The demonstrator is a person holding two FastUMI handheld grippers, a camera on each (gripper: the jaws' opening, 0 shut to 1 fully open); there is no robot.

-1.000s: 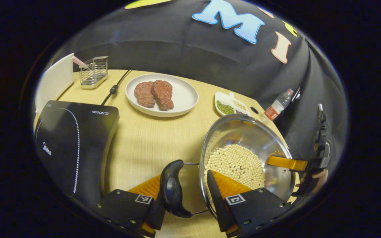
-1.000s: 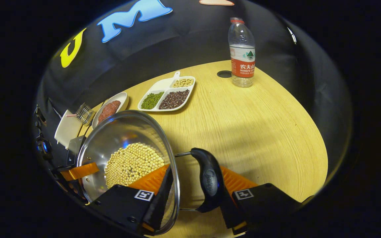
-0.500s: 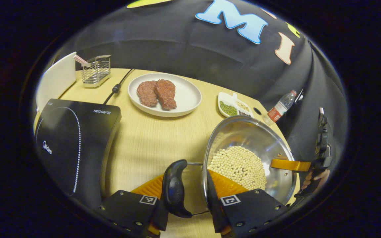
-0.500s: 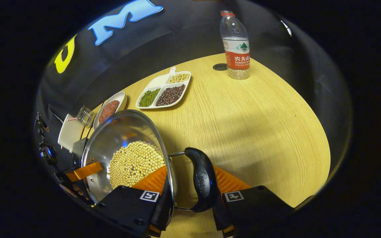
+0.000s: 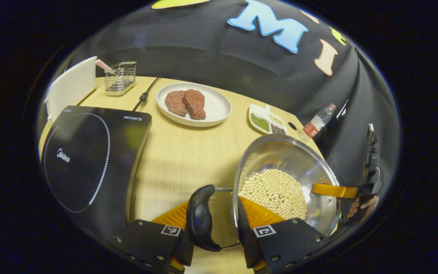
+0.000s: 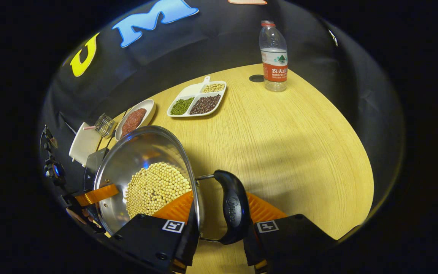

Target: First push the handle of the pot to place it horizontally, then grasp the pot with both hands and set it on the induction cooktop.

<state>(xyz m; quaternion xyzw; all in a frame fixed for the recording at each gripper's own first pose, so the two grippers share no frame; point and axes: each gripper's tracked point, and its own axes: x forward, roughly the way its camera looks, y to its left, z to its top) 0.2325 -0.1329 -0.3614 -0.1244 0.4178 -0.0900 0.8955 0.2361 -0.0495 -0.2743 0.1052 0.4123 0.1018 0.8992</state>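
Pot [image 5: 280, 179]: shiny stainless steel with a thin rolled rim, interior mirror-bright, bottom covered by a layer of pale round beans [image 5: 274, 190]. It has two black, curved side handles on wire brackets, both lying level with the rim.

Left gripper [image 5: 213, 236], left gripper view: the fingers are closed in on the pot's left handle [image 5: 200, 217], one finger outside the handle, the other inside the pot wall over the beans. Handle and rim sit pinched between them.

Right gripper [image 6: 217, 232], right gripper view: same arrangement on the right handle [image 6: 234, 207], with one finger inside the rim and one outside the handle, closed in tight. In the left gripper view this gripper shows at the pot's far rim [image 5: 335, 190], with a hand [image 5: 361, 205] behind it.

Position: pot held over the wooden bench [image 6: 287, 144], right of the induction cooktop [image 5: 86, 160]. Whether its base touches the bench cannot be told. The cooktop is a black glass slab with a dotted ring.

Far side of the bench: white plate with two pieces of red meat [image 5: 194, 104], divided tray of beans [image 6: 198, 102], water bottle [image 6: 274, 55], wire rack [image 5: 120, 76], and white board [image 5: 72, 85] at far left.
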